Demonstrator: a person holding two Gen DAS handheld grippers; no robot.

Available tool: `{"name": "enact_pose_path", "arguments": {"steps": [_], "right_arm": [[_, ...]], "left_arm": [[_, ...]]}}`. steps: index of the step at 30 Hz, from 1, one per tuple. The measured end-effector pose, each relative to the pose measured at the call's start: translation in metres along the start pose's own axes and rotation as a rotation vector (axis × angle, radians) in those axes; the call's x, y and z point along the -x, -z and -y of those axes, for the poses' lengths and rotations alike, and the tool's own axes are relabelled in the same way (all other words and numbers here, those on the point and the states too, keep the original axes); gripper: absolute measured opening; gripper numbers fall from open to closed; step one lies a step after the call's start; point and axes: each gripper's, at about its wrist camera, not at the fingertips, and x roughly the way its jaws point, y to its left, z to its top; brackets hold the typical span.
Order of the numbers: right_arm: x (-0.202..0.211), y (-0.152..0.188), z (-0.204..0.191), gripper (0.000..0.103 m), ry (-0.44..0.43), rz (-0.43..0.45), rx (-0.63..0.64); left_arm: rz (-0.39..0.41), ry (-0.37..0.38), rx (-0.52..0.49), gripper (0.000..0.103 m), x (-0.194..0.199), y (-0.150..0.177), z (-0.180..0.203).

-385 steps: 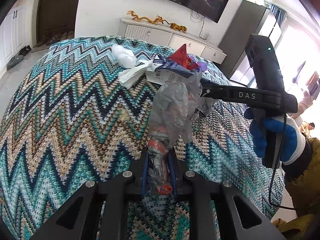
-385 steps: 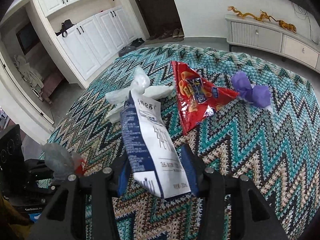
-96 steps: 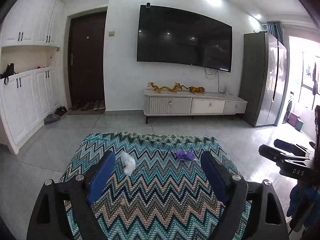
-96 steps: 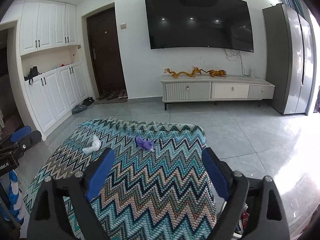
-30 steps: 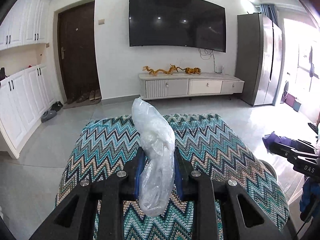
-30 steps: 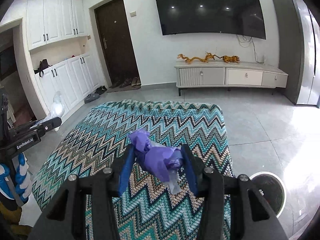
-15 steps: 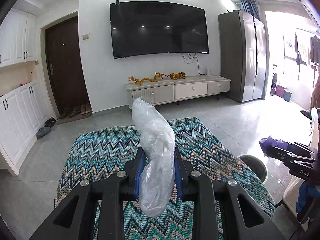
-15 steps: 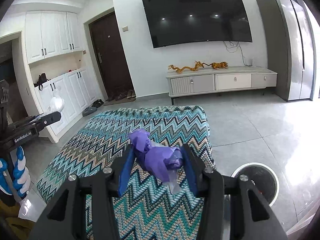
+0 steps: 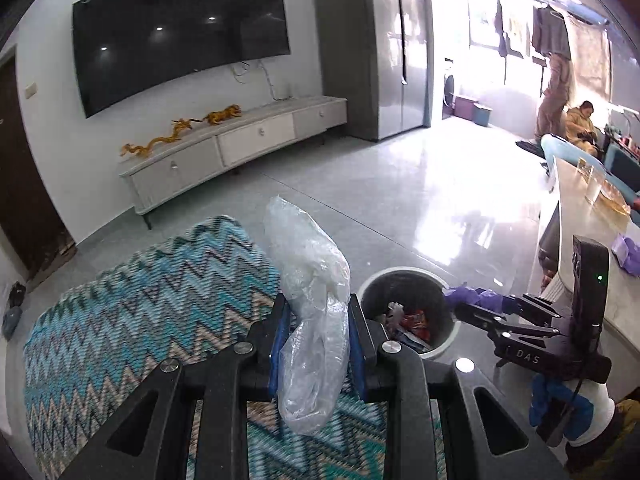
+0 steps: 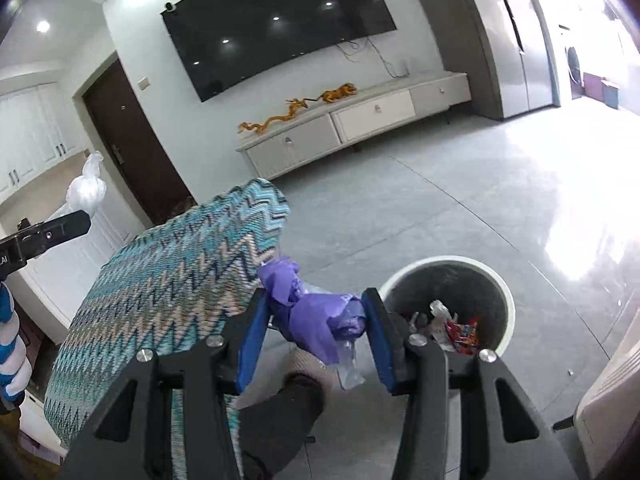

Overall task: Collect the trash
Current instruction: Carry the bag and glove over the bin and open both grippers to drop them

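Observation:
My left gripper (image 9: 316, 340) is shut on a crumpled clear plastic bag (image 9: 310, 312) that sticks up above the fingers. It is over the right edge of the zigzag-cloth table (image 9: 132, 312). My right gripper (image 10: 316, 332) is shut on a crumpled purple wrapper (image 10: 308, 312). A round white-rimmed trash bin (image 10: 448, 304) stands on the floor just right of it, with red and clear wrappers inside. In the left wrist view the bin (image 9: 404, 308) is just right of my fingers, and the right gripper (image 9: 472, 304) holds the purple wrapper at its rim.
A grey tiled floor (image 10: 460, 200) spreads around the bin. A white TV cabinet (image 10: 352, 128) and a wall TV are at the back. A grey fridge (image 9: 380, 48) stands right of it. A white counter (image 9: 588, 216) runs along the far right.
Both grippers have swung right and tilted down from the table toward the bin, each still holding its trash. The bin is now close beside both.

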Motion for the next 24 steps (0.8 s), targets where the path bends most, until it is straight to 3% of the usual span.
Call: {"name": "enact_pose_path", "arguments": {"steps": [6,11,16,18,21,24], "right_arm": [[-0.043,0.001,0.066,0.045,0.098,-0.050,-0.090],[-0.089,-0.002,0.104,0.047,0.157,-0.095,-0.126],[-0.125,-0.004,0.134,0.048,0.218,-0.139,-0.153],[-0.141,-0.006,0.145,0.048,0.245,-0.170,-0.157],[-0.158,-0.004,0.158,0.051,0.275,-0.214,-0.161],[-0.168,0.001,0.164,0.060,0.313,-0.249,-0.165]], "left_arm": [[-0.110,0.128,-0.022,0.026,-0.089,-0.020,0.056],[-0.179,0.207,0.027,0.026,-0.145,-0.035,0.077],[-0.211,0.221,0.070,0.031,-0.184,-0.046,0.088],[-0.212,0.218,0.067,0.036,-0.195,-0.050,0.095],[-0.222,0.231,0.087,0.059,-0.204,-0.049,0.095],[-0.230,0.240,0.117,0.062,-0.207,-0.047,0.090]]}}
